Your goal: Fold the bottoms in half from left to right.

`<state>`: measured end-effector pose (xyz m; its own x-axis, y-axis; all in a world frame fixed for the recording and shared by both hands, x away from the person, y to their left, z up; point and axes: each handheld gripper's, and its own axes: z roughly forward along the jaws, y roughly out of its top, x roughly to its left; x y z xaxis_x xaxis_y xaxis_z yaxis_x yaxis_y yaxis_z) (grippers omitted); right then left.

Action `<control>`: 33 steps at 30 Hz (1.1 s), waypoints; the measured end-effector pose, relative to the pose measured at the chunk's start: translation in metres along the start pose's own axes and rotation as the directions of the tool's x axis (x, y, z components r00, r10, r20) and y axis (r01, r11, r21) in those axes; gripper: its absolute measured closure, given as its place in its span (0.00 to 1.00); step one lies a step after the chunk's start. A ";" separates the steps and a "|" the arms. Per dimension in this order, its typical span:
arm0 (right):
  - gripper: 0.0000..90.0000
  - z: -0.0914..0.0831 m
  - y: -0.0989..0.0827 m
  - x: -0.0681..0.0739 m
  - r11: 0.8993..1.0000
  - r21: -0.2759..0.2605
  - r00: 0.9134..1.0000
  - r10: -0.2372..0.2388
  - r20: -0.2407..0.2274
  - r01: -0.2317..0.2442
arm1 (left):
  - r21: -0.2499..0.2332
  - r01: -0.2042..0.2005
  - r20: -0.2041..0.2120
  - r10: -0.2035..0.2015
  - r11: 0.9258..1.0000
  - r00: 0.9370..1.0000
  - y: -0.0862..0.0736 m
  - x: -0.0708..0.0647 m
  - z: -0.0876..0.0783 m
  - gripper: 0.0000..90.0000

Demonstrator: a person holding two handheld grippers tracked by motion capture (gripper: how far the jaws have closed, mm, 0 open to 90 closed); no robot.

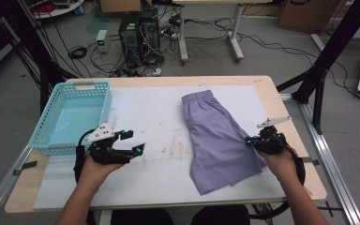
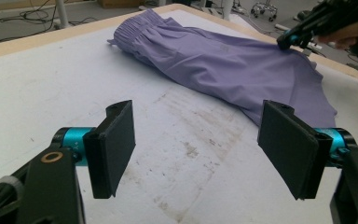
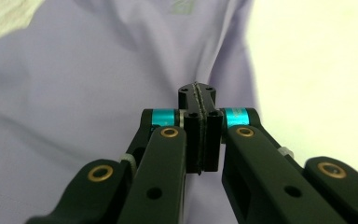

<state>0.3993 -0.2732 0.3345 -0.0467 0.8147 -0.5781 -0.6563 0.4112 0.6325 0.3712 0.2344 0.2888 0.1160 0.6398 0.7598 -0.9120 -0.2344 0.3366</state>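
Leftmost, a turquoise basket (image 1: 72, 117) is sitting on the tabletop (image 1: 262, 86), well to the left of the purple shorts (image 1: 218, 140) and with nothing visible inside it. Just in front of that basket, still left of the shorts, the left gripper (image 1: 133, 142) is hovering over the white sheet (image 1: 154, 122) that is covering the tabletop; its jaws are standing wide apart with nothing between them, and they are pointing toward the shorts. The shorts themselves are lying flat on the sheet, the gathered waistband (image 1: 198, 97) pointing away from the person and the leg hems pointing toward the person. At the right edge of the shorts, about midway down the side, the right gripper (image 1: 251, 140) is resting against the cloth with its jaws pressed together; in the right gripper view the pads (image 3: 199, 100) are meeting tightly, and I cannot tell whether a pinch of fabric is caught between them.

As for handling, the shorts are looking thin, light and limp, so they are likely to be drooping and sliding wherever they are not supported. A pinch at a seam, hem or the thicker waistband is probably going to hold better than one on the smooth middle, and taking two well-separated points is likely to be keeping the cloth from bunching.
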 end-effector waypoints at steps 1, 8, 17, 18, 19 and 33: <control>1.00 -0.004 0.003 -0.003 1.000 -0.003 1.000 0.000 0.011 0.000 | -0.001 -0.002 0.001 0.002 1.000 1.000 0.000 0.000 0.000 0.31; 1.00 -0.003 0.015 -0.035 0.998 0.049 0.995 0.033 0.092 -0.038 | 0.000 -0.004 0.000 0.004 1.000 1.000 0.001 -0.002 0.000 0.31; 0.84 0.002 0.000 -0.037 0.999 0.020 0.991 0.029 0.133 -0.032 | -0.005 0.000 0.003 0.000 1.000 1.000 0.000 0.000 -0.001 0.31; 0.81 -0.003 0.000 -0.033 1.000 -0.006 0.992 0.020 0.124 -0.019 | -0.008 0.003 0.001 -0.003 1.000 1.000 0.000 0.000 -0.001 0.31; 0.77 -0.007 -0.001 -0.027 0.999 -0.032 0.994 0.010 0.105 -0.007 | -0.010 0.001 0.000 -0.001 1.000 1.000 0.001 -0.001 -0.001 0.31; 0.72 -0.027 -0.028 -0.003 0.996 -0.084 0.998 -0.008 0.065 0.014 | -0.011 -0.001 0.004 0.001 1.000 1.000 0.001 -0.002 -0.001 0.31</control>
<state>0.3976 -0.2982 0.3047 0.0080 0.8361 -0.5485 -0.7175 0.3869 0.5792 0.3698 0.2333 0.2870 0.1167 0.6369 0.7621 -0.9163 -0.2270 0.3301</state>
